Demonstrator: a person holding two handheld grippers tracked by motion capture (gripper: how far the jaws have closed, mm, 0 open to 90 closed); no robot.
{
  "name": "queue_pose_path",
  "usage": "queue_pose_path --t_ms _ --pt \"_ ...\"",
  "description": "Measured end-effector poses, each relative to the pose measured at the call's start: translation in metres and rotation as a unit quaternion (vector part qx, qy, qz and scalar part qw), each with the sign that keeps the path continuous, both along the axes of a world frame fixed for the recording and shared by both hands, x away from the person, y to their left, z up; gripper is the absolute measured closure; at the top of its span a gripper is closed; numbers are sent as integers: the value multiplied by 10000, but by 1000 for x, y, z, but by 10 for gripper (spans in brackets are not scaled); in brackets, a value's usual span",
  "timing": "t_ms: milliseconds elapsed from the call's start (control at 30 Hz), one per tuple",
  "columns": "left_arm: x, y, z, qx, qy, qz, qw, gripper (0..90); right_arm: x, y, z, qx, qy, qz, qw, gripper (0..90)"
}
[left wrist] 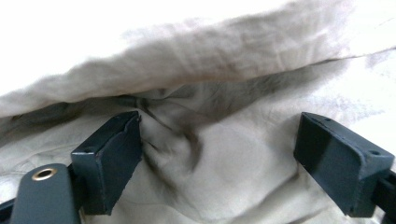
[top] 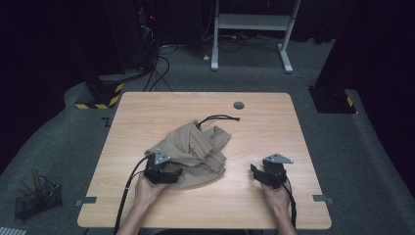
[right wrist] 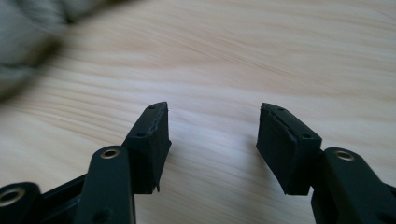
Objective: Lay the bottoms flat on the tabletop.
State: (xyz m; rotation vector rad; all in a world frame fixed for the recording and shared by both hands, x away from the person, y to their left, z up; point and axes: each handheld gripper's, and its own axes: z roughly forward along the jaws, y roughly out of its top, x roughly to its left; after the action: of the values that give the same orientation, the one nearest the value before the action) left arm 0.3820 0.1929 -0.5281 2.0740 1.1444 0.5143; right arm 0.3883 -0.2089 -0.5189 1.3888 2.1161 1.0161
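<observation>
My left claw (top: 172, 172) stands spread against the crumpled tan cloth (top: 193, 152), which heaps over the worktop's (top: 147, 112) middle and blocks any straight pass there. My right claw (top: 258, 172) has bare wood ahead toward the right edge. A black cord (top: 220, 117) lies past the cloth, and a grey grommet (top: 238, 105) sits near the far edge.

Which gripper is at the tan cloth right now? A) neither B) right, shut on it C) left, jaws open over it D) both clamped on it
C: the left gripper has its jaws spread with the tan cloth between them, while the right gripper is open over bare table.
</observation>
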Motion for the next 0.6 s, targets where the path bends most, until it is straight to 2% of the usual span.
queue_pose_path --t_ms 33,67,133,233,367,400,433,500,533,600 --pt "0 -1 0 -4 -7 -10 10000 151 0 6 2 256 -9 133 9996 433" --pt "0 -2 0 -4 -1 -19 10000 152 2 10 3 335 30 230 9992 411" --pt "0 -4 0 1 1 -54 10000 153 6 24 7 297 76 463 9985 402" --pt "0 -8 0 3 -7 -99 10000 154 9 43 15 216 -3 792 9966 381" --pt "0 -12 0 -11 8 -133 9999 155 14 62 23 356 -114 1082 9934 353" --pt "1 -13 0 10 -6 -160 9999 155 14 62 23 356 -114 1082 9934 353" --pt "1 -16 0 7 -11 -196 9998 157 19 76 23 294 -71 1235 9919 339" --pt "2 -20 0 12 -12 -238 9997 157 24 89 19 220 17 1326 9909 343" --pt "2 -21 0 -6 0 -243 9997 157 25 94 16 130 42 1292 9915 361" --pt "2 -24 0 -4 1 -273 9996 158 26 100 10 -91 -72 1195 9928 480"
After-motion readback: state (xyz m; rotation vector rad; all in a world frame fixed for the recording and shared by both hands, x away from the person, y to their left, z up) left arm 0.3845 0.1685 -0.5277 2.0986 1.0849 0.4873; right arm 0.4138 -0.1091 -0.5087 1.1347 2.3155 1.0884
